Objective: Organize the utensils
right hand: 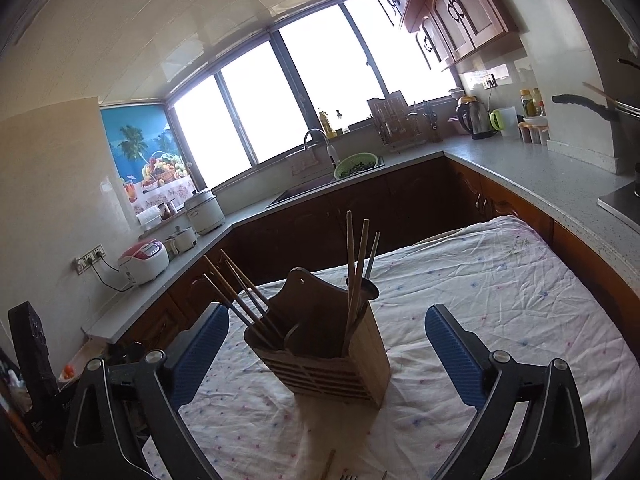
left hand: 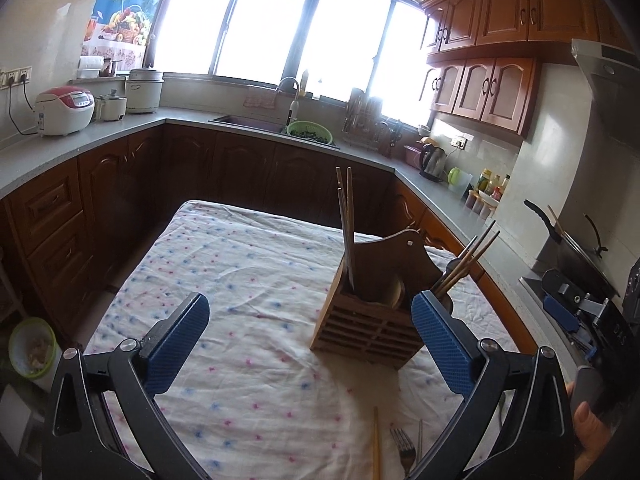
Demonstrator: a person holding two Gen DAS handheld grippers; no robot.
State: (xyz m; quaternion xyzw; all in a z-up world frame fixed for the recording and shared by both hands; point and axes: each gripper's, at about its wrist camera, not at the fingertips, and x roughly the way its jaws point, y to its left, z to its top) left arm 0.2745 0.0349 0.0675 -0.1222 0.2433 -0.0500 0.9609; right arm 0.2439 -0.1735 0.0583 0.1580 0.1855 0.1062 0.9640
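Chopsticks stand in the wooden holder; both grippers, left and right, are released, apparently empty.

- Window: wide, multi-pane, strongly backlit; daylight washes out the outside view.
- Upper cabinets: reddish wood, mounted right of the window.
- Countertop: grey, wrapping the room above dark wooden lower cabinets.
- Walls: pale tile.
- Poster: palm trees and fruit, beside the window.
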